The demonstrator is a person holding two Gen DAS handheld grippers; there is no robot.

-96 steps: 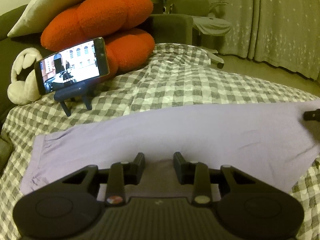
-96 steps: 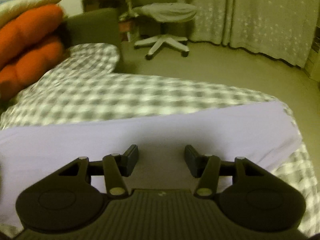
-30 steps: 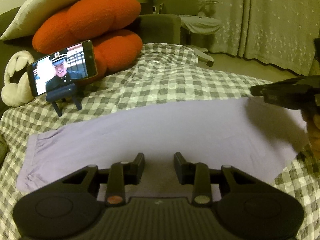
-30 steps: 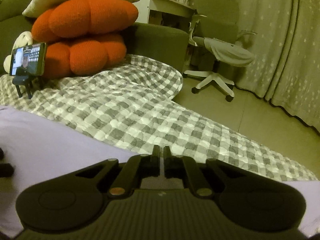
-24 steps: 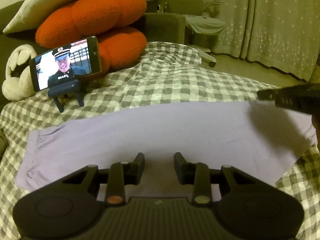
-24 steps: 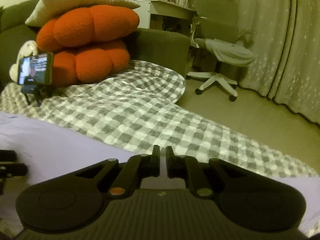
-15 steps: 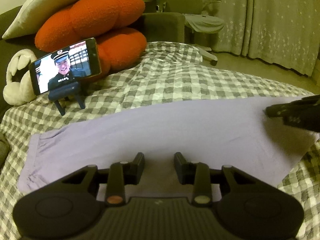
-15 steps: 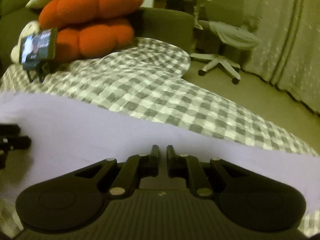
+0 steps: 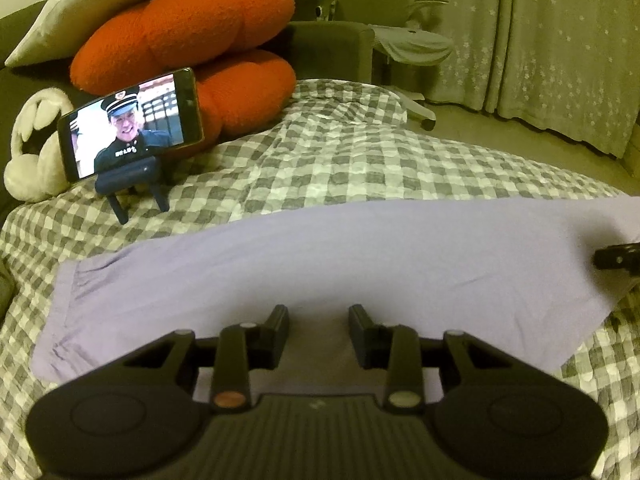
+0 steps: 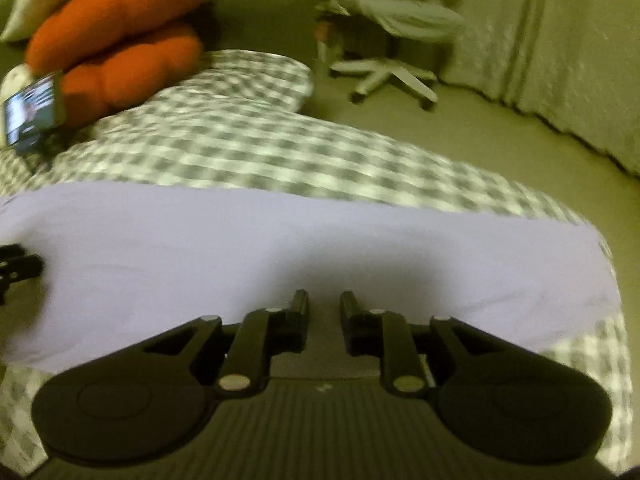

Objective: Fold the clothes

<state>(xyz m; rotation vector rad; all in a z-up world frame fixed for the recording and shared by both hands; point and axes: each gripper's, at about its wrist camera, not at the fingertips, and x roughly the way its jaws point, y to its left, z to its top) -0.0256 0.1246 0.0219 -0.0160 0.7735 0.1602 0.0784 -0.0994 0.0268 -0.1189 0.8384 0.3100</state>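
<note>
1. The lilac garment (image 9: 320, 264) is laid flat as one long, narrow band across the checked blanket (image 9: 340, 168), so at least one lengthwise fold is judged to be made already.
2. The left gripper (image 9: 318, 322) is held over the near edge of the band. A moderate gap is seen between its jaws, and no cloth is pinched.
3. The right gripper (image 10: 324, 306) is placed over the near edge toward the other end. Its jaws are opening from a narrow gap, and nothing is gripped between them.
4. The band is not yet folded across its length; this step is judged to remain.
5. The phone (image 9: 130, 122) on its stand and the orange cushions (image 9: 192, 32) are well apart from the garment.
</note>
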